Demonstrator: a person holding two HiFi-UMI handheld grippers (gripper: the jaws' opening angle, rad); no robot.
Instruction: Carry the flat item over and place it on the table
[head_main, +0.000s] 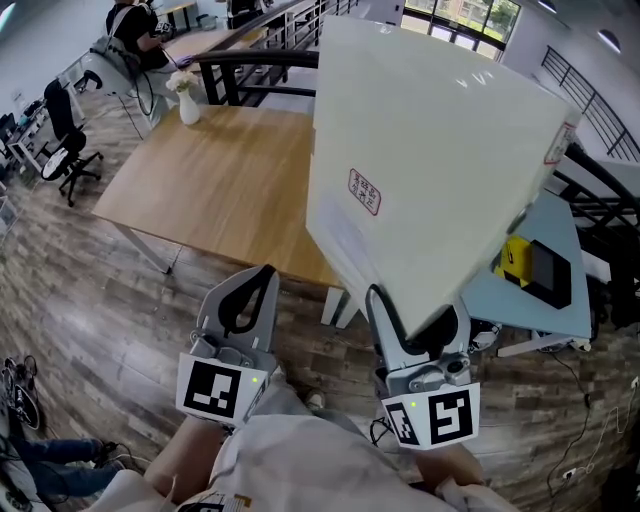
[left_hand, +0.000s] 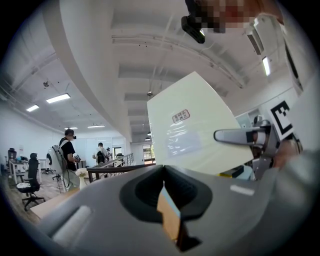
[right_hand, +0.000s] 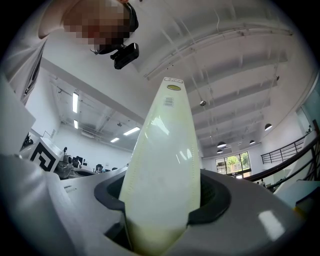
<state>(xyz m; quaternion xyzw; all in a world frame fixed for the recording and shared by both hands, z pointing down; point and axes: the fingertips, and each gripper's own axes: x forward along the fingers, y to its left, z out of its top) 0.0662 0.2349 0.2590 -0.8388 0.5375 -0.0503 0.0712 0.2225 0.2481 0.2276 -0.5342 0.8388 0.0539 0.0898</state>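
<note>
Near:
- My left gripper (head_main: 258, 285) sits at 7 o'clock in the head view. Its jaws are together with nothing between them.
- My right gripper (head_main: 418, 325) is at 5 o'clock, clamped on the lower corner of the flat board (head_main: 430, 170). Its own view shows the board edge-on, filling the gap between the jaws.

The board:
- It is in the air, rising from my right gripper toward 1 o'clock, tilted, and not on any table.
- It is cream-coloured and wrapped in glossy film. It shows no sag, so I judge it stiff, and light for its spread since one corner grip carries it.
- The film looks slick. A corner hold leaves a long overhang, so I expect it to swing or twist.
- A second hold with my left gripper along the lower edge would steady it for laying flat.

Farther:
- The wooden table (head_main: 215, 180) lies at 11 o'clock, with a white vase (head_main: 188, 100) at its far corner.
- A pale blue table (head_main: 500, 295) is at 3 o'clock.

Hidden or unclear:
- The board covers the wooden table's right end and whatever lies beyond it.
- The red label (head_main: 364, 190) is too small to read.
- From the head view the board hides where my right pads bite.
- The yellow and black things (head_main: 535, 265) on the blue table I cannot identify.
</note>
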